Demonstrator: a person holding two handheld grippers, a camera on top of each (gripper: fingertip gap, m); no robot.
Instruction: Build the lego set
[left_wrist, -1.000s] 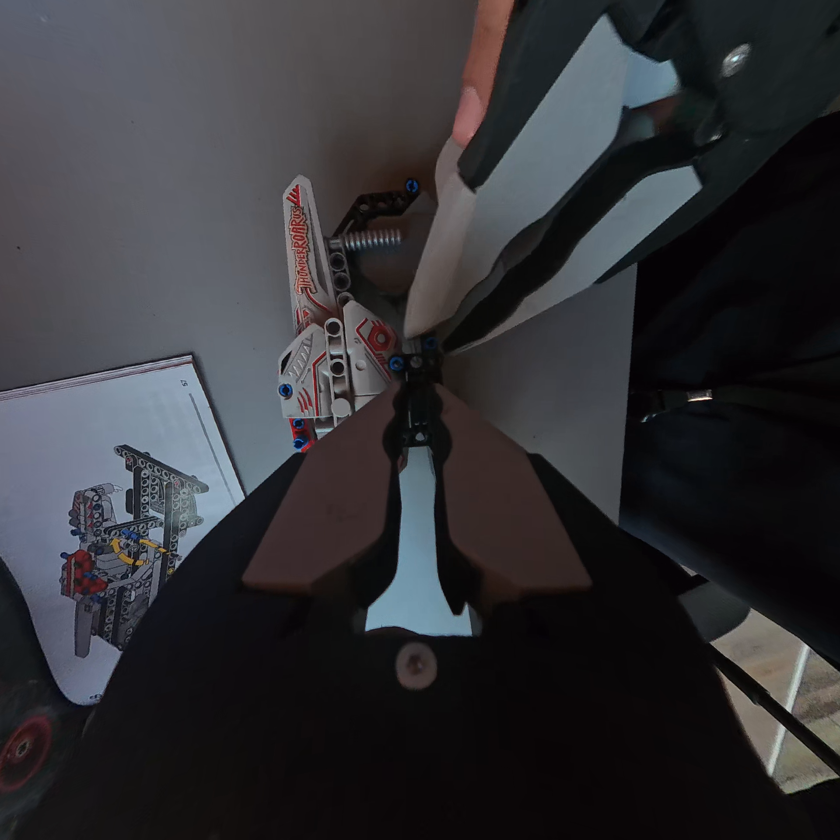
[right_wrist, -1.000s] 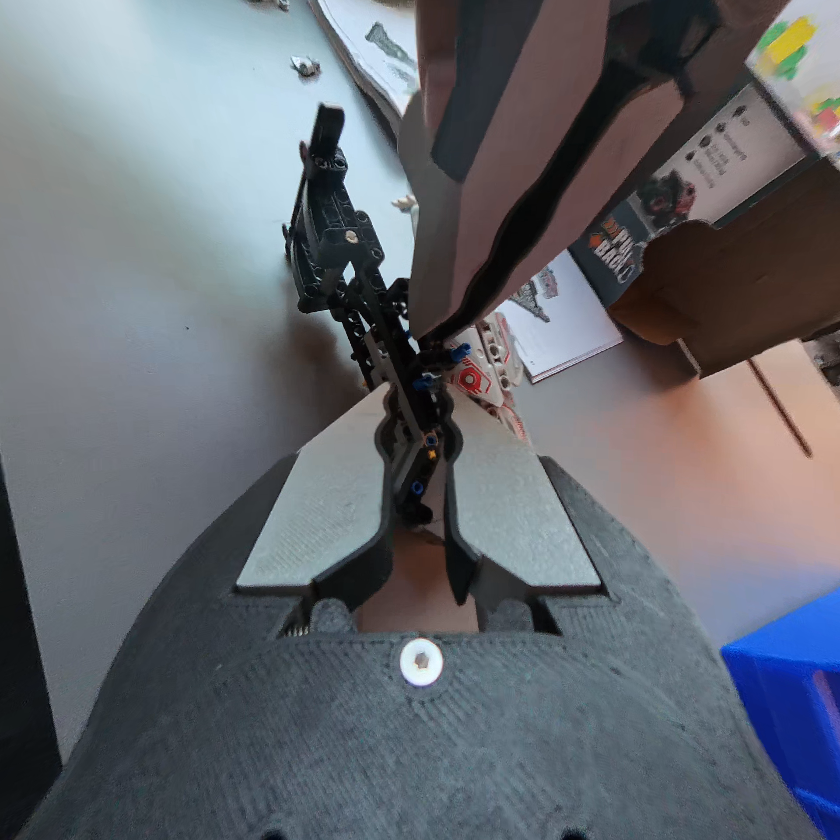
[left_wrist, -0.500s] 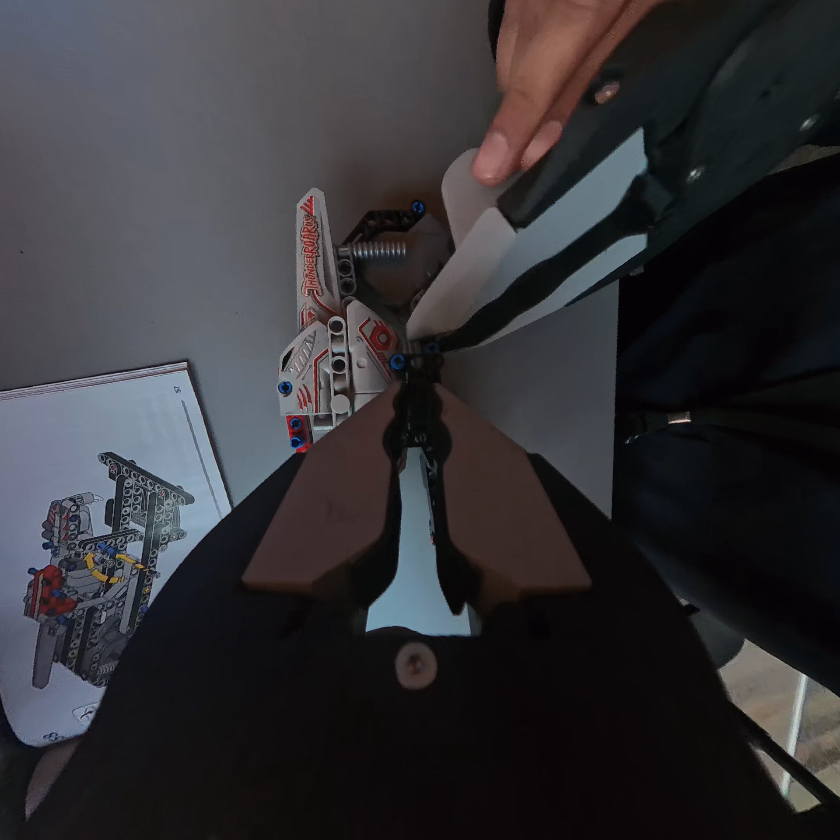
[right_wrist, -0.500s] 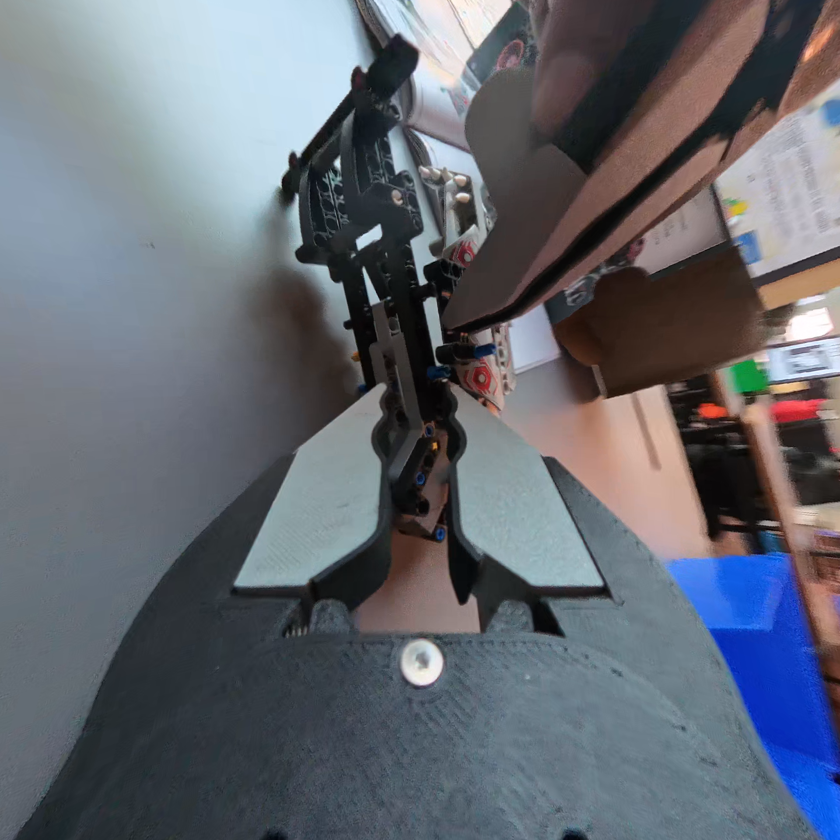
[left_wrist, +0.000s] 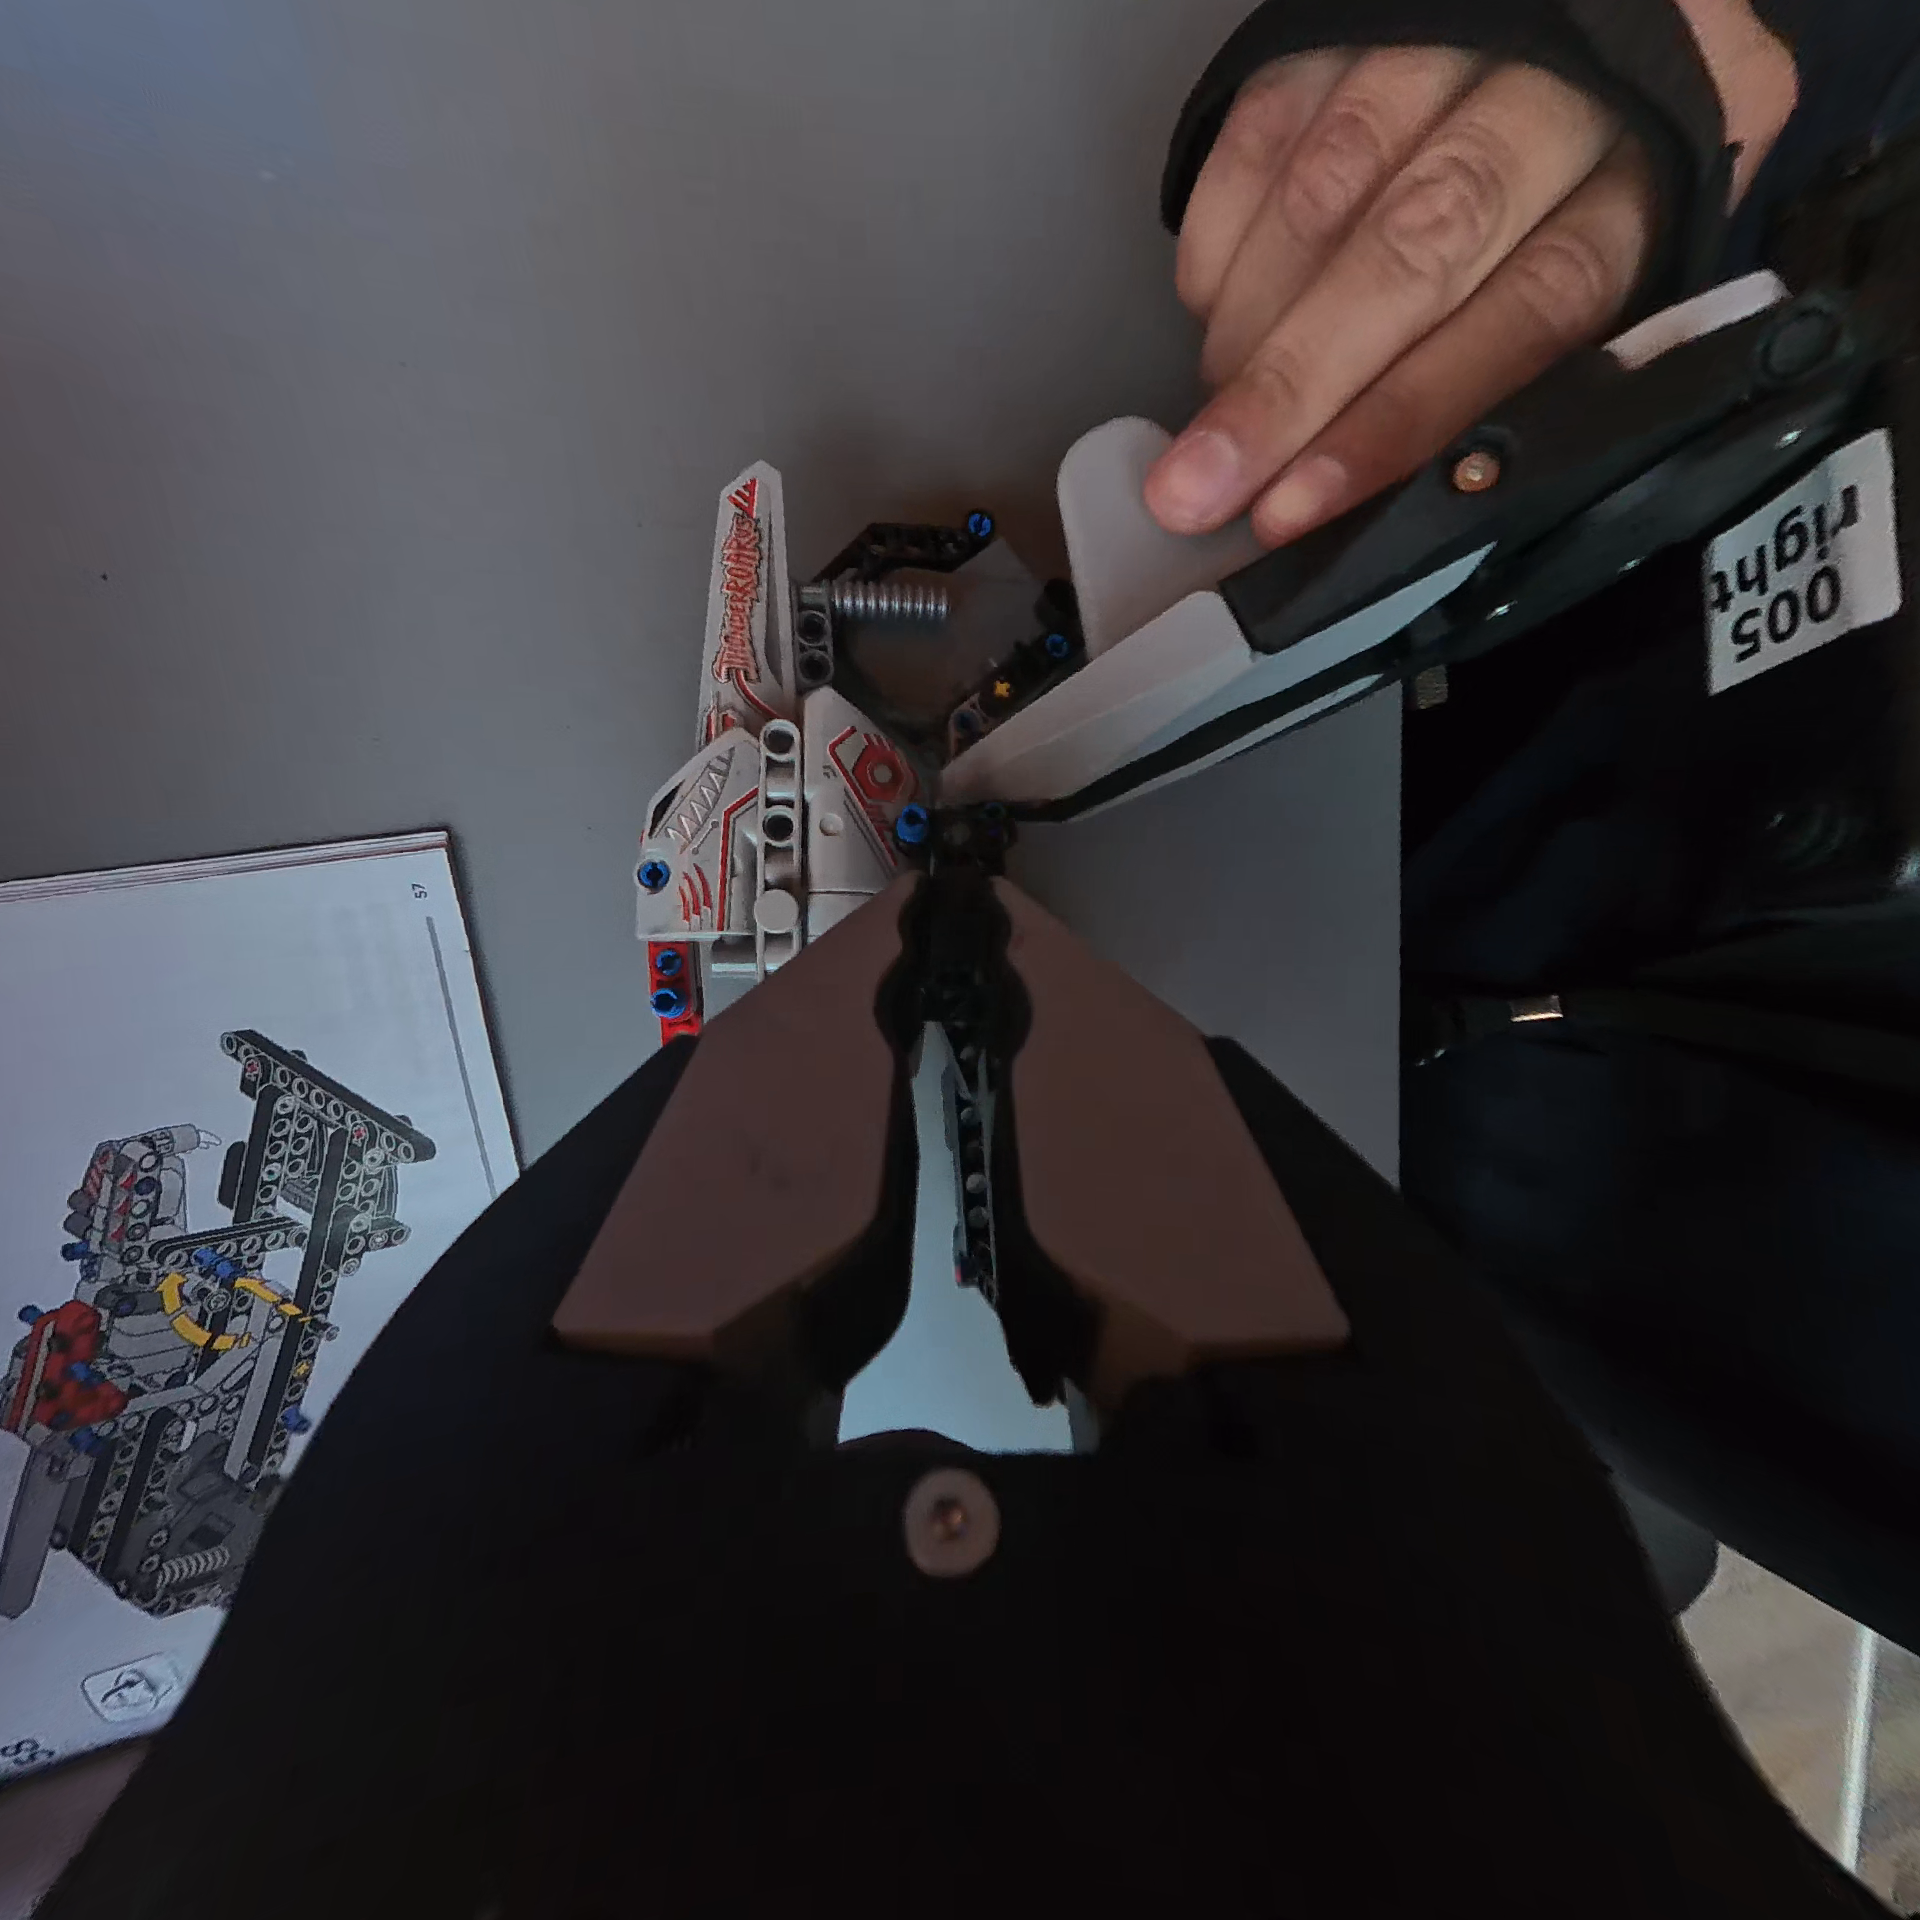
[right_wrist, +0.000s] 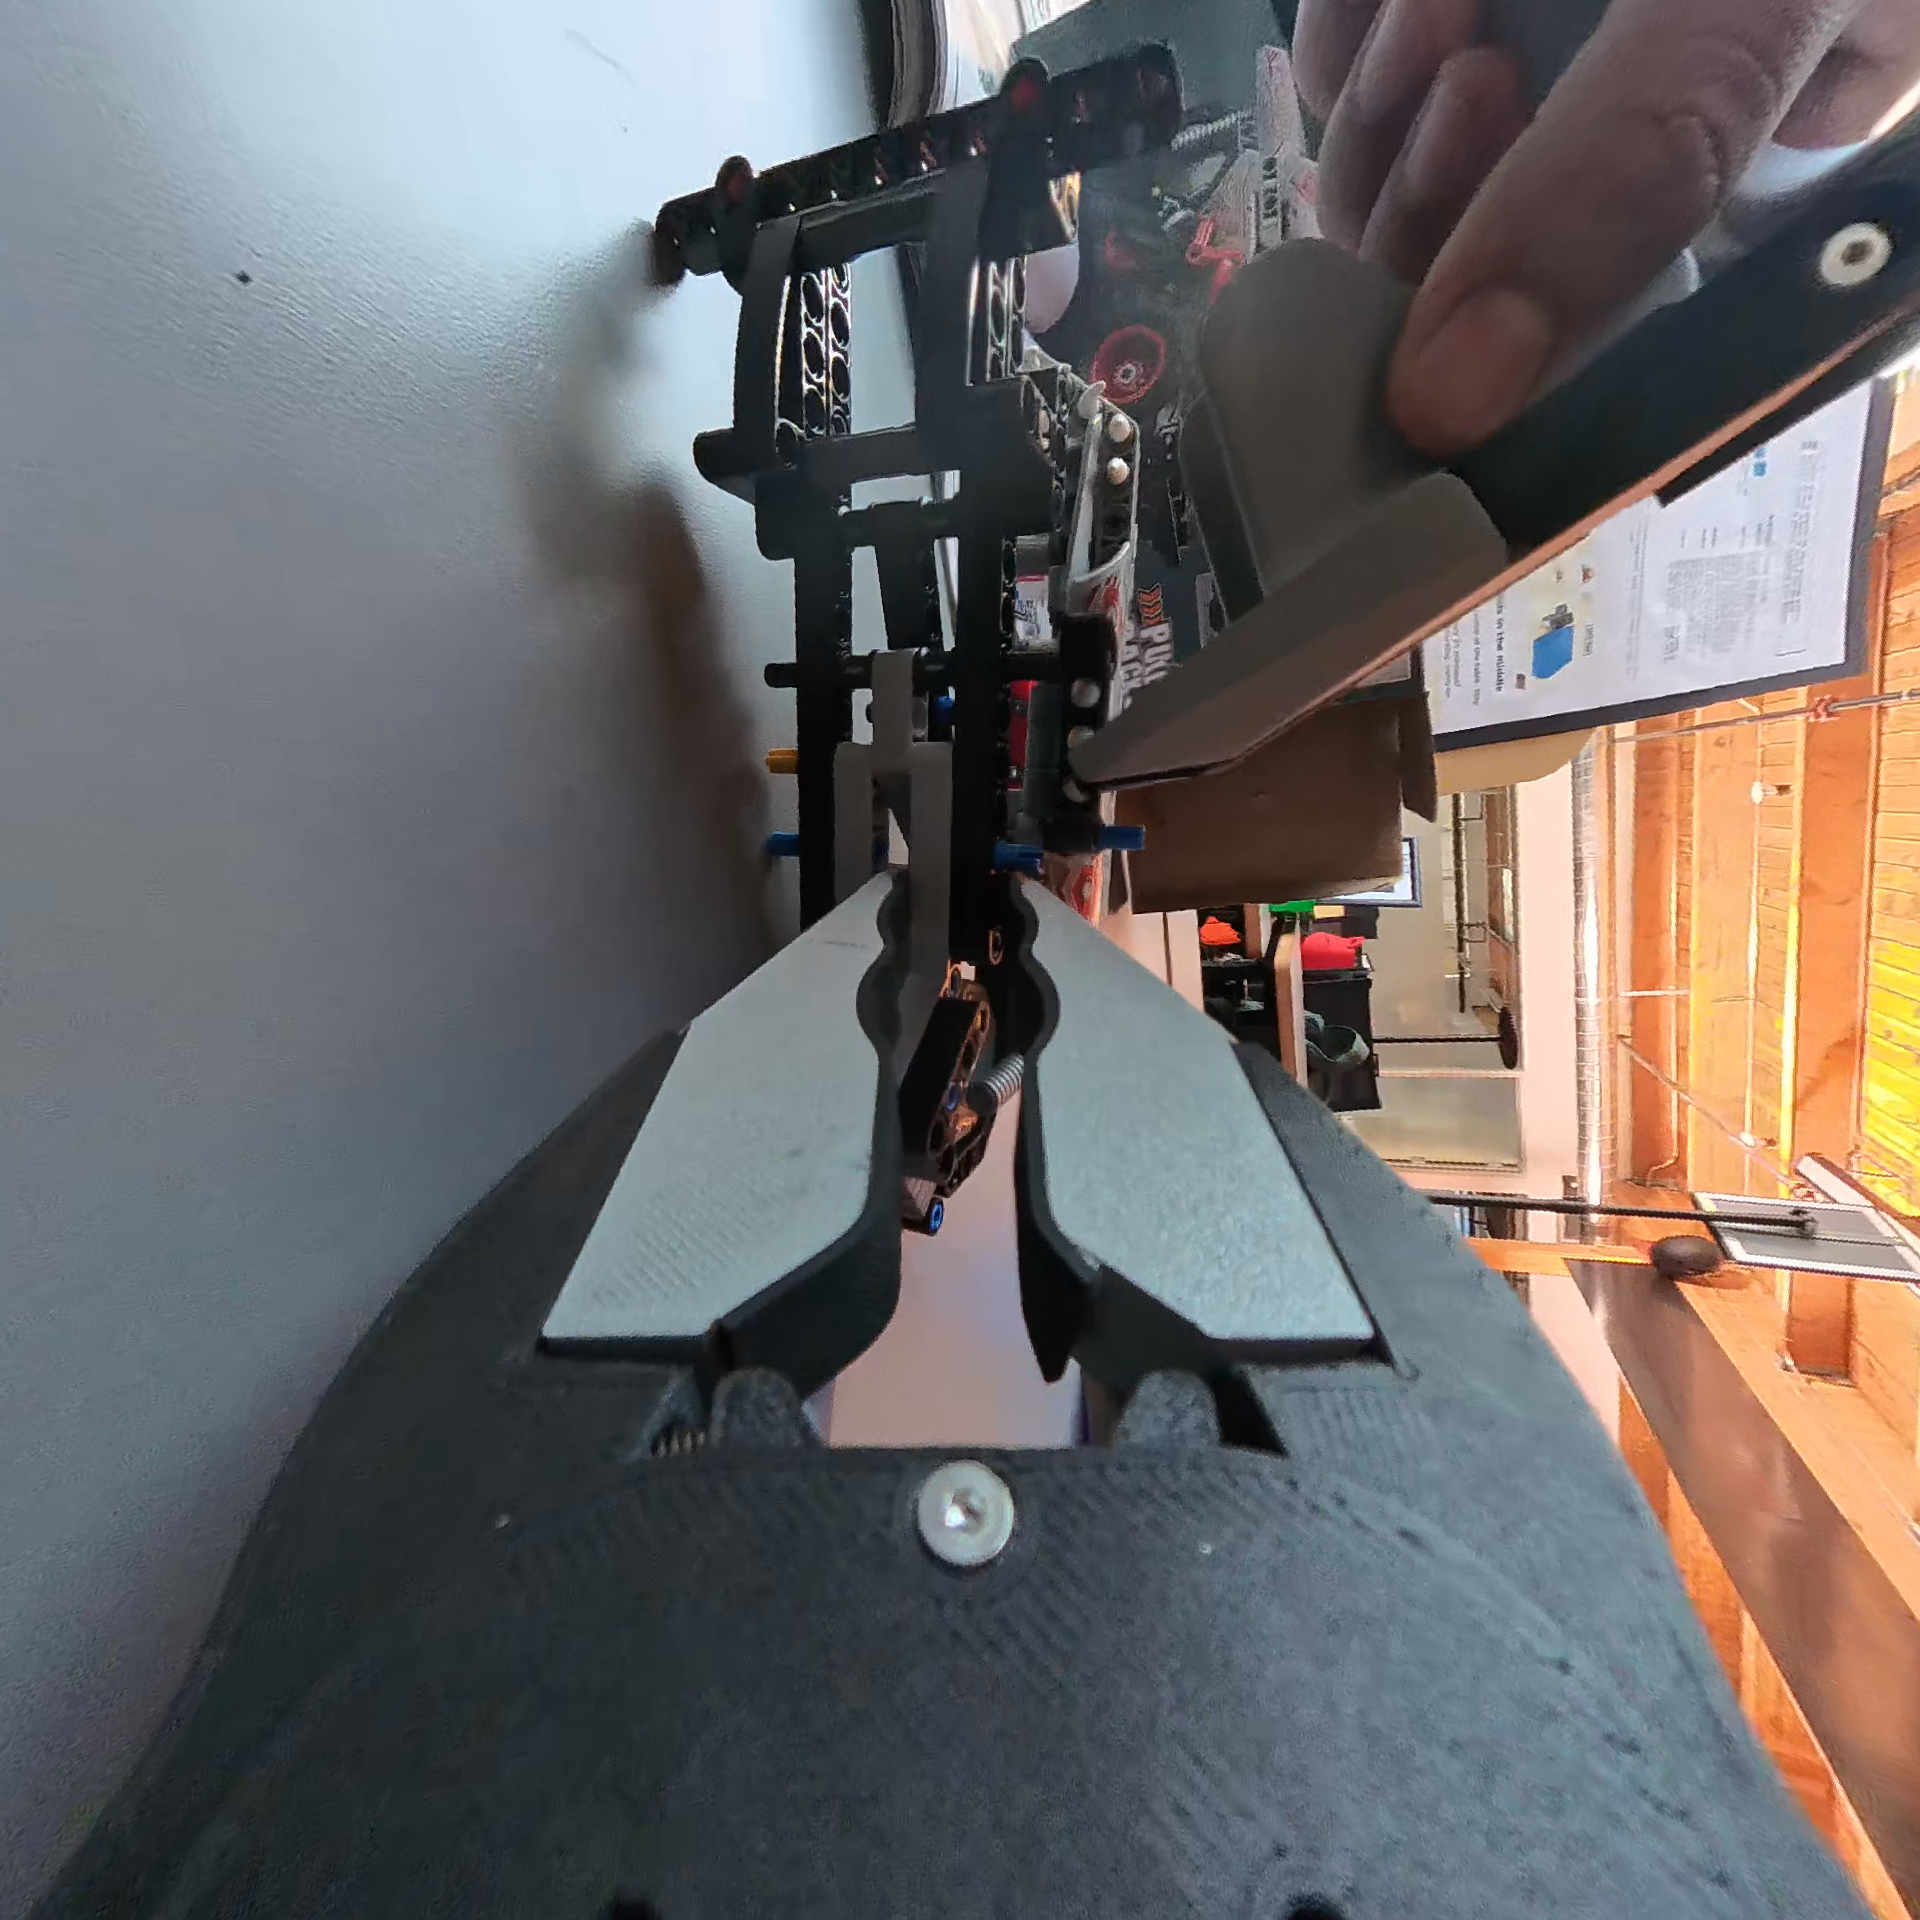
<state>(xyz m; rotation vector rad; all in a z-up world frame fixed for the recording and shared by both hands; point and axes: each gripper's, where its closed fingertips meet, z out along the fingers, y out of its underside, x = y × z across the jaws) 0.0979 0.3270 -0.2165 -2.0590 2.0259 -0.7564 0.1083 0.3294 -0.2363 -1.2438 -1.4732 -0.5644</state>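
The lego model is a black beam frame joined to a white body with red markings and a metal spring. It stands on the grey table. My left gripper, with brown pads, is shut on a black beam of the model. My right gripper, with grey pads, is shut on the black frame from the other side. Each gripper shows in the other's view: the right comes in from the upper right, and the left touches the model's side. A hand holds the right gripper.
An open instruction booklet lies on the table left of the model. A cardboard box and a printed sheet stand behind the model. A person's dark clothing fills the right side. Only a small space, under 4 cm, lies between the two pairs of fingers.
The right gripper has rolled and swung flatter while still holding the frame, so the frame now shows broadside in its view. The hand on it has come into the left view. The left gripper holds still.
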